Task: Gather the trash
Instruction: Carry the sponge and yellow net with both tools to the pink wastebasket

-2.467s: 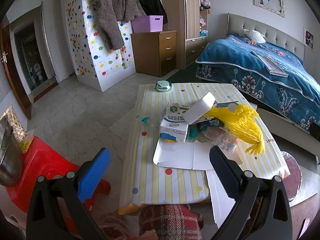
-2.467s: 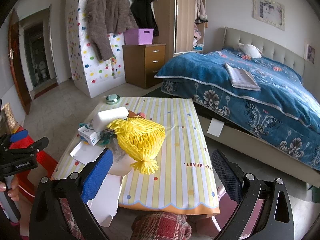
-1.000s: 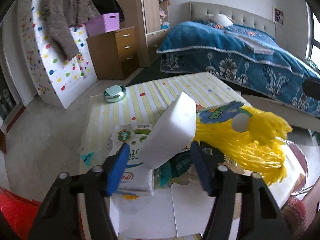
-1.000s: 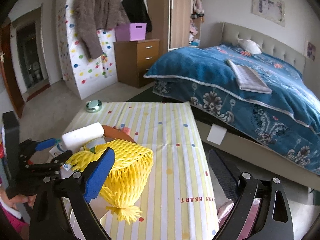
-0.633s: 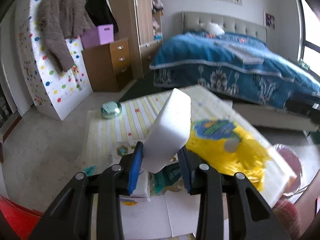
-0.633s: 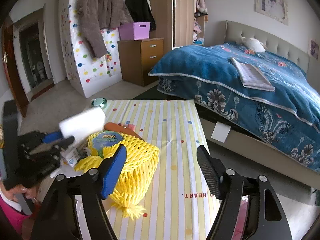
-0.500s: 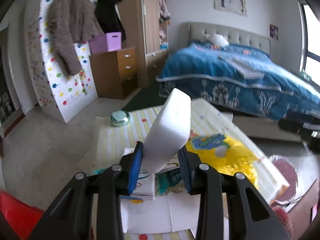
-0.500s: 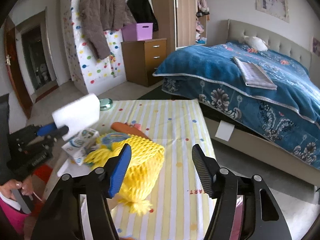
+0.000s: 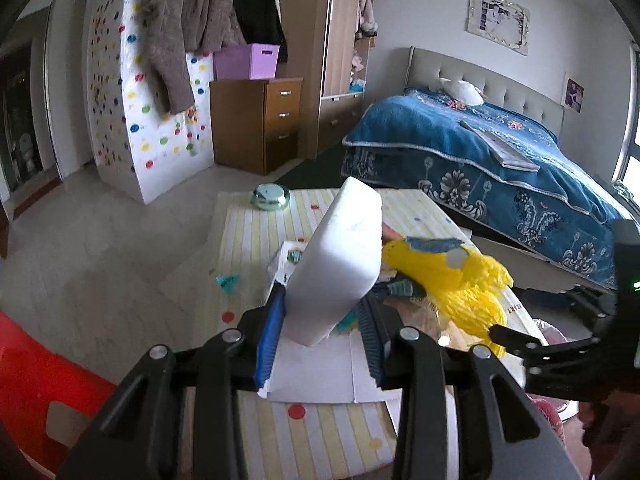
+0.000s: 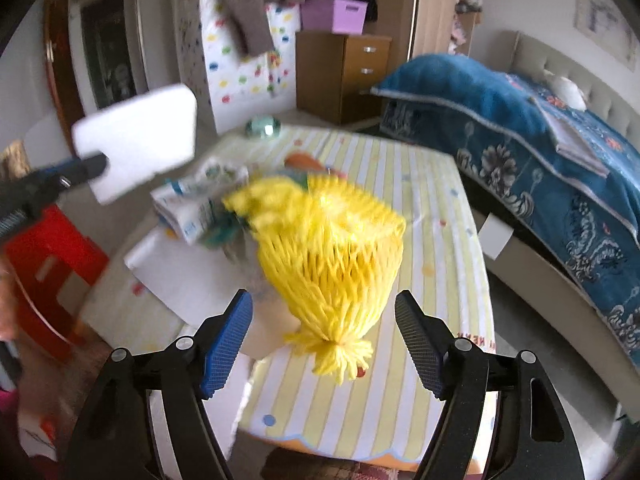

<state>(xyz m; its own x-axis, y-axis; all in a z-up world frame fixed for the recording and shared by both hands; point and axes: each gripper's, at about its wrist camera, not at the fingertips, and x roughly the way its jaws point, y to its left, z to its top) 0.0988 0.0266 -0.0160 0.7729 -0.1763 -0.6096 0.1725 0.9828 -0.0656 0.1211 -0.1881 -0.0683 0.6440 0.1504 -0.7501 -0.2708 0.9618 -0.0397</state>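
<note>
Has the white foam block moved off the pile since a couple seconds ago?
Yes. The white foam block, clamped in the left tongs, now sits above the striped table.

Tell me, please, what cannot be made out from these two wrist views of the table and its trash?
- Left wrist view: part of the milk carton is hidden behind the white foam block held by the left gripper.
- Right wrist view: motion blur smears the carton's print and the orange item behind the yellow foam net.
- Both views: no trash bin is in frame.
- Right wrist view: the person's hand is cut off by the left edge.
</note>
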